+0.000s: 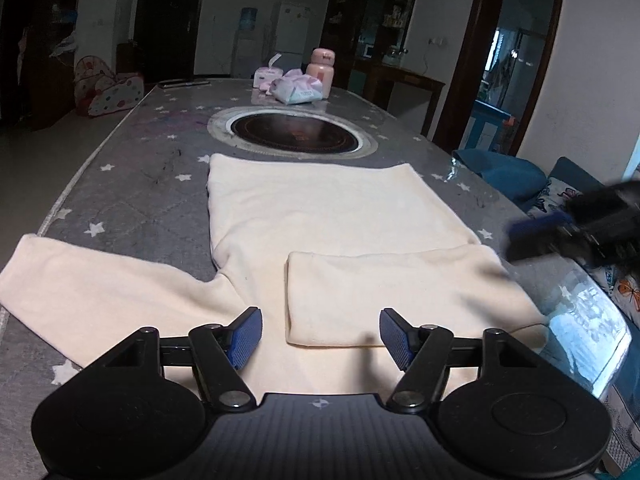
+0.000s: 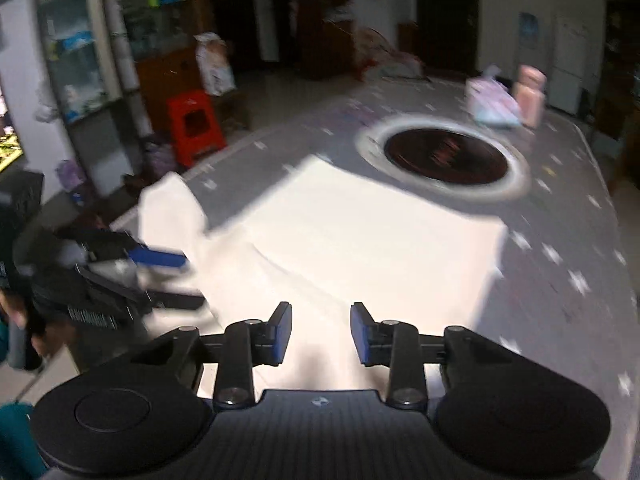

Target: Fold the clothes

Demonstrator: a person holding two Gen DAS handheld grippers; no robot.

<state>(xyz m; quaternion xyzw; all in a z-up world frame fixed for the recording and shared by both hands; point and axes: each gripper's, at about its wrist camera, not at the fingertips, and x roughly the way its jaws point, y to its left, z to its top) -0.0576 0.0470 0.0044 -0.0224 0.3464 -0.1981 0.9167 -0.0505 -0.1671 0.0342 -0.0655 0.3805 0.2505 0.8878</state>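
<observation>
Lying flat on a grey table [image 1: 132, 184] printed with white stars, a cream top [image 1: 320, 216] is spread with its body pointing toward a round black hob [image 1: 294, 136] set into the tabletop. One sleeve [image 1: 400, 292] is folded across the chest, while the other sleeve [image 1: 92, 280] stretches out to the left edge of the table. The left gripper [image 1: 320, 334] hovers over the near part of the top with its blue-padded fingers [image 1: 246, 336] spread wide and nothing between them. The right gripper [image 2: 320, 332] also hangs above the cloth, its fingers parted and empty; in the left wrist view it shows only as a blurred dark shape at the right edge of the table, near the folded sleeve. The right wrist view is smeared by motion, and in it the left gripper appears at the left, beside the outstretched sleeve, held by a hand [image 2: 16, 316] that is partly visible. At the far end of the table stand a pink bottle [image 1: 321, 72] and some packs of tissues [image 1: 296, 88], well apart from the top. A red stool [image 2: 196, 124] stands on the floor beyond the table's left side.
</observation>
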